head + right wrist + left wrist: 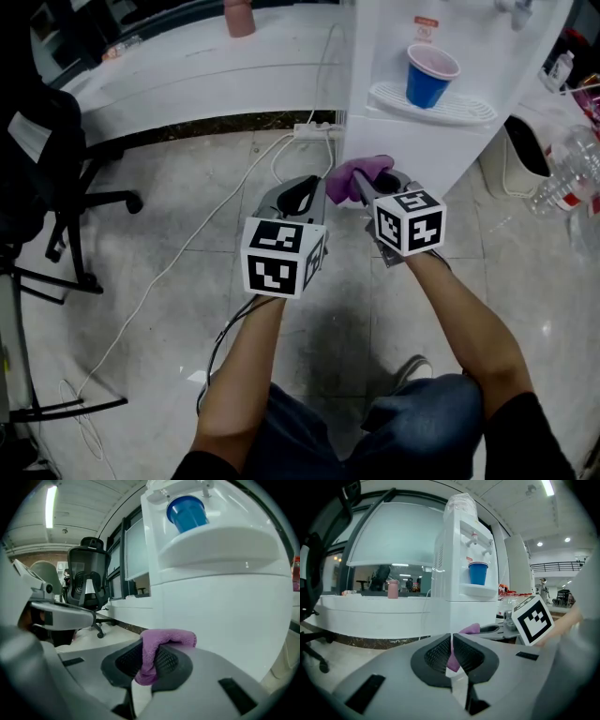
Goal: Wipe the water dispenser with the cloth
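- The right gripper [150, 660] is clamped on the purple cloth [164, 639], just in front of the white water dispenser [225, 602].
- The left gripper [452, 653] has its jaws nearly together, pinching a strip of the same cloth.
- 1 blue cup [429, 75] stands on the dispenser's tray.
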`<state>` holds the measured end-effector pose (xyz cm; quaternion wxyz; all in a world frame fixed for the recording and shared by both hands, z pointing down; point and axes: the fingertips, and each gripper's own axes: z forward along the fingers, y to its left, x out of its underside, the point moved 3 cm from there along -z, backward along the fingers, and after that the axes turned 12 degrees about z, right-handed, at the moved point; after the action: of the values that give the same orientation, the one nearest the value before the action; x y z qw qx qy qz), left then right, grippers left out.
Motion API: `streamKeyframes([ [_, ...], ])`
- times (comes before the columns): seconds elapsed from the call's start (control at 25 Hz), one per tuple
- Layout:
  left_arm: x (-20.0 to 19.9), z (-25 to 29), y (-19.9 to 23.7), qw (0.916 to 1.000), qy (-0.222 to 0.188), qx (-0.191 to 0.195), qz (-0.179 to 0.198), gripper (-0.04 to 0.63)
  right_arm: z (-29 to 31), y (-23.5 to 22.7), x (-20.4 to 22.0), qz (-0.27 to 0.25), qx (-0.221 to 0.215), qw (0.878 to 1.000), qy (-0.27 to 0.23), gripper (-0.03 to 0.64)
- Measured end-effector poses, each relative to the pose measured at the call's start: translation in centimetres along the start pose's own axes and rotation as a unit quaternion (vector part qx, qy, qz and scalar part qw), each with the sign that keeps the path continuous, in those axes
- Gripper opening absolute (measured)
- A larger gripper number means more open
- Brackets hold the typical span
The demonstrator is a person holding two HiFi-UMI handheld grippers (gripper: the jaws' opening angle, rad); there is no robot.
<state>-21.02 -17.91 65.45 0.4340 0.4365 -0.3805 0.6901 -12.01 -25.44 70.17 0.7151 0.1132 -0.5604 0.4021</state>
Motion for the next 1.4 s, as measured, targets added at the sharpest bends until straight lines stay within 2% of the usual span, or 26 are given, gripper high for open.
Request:
streamKeyframes([
  [0.28,0.4,-0.5,0.4,0.9999,0.005,-0.012,-0.006,0.036,3.5,0.1,3.7,0.039,-0.007,0.998,0.041,0.046],
  [0.52,0.6,-0.4,0.9,0.9997,0.005,-0.02,-0.011,0.036,3.8,-1.4,4.7,0.057,0.007,0.997,0.049,0.046],
  [0.84,0.3,0.8,-0.3,0.9998,0.001,-0.006,-0.016,0.035,1.5,-3.9,4.5,0.057,0.033,0.997,0.046,0.046],
  [1.4,-0.7,3.8,-3.7,0.9995,-0.004,0.027,-0.017,0.036,-4.1,-11.5,3.9,0.085,0.112,0.99,0.026,0.046],
])
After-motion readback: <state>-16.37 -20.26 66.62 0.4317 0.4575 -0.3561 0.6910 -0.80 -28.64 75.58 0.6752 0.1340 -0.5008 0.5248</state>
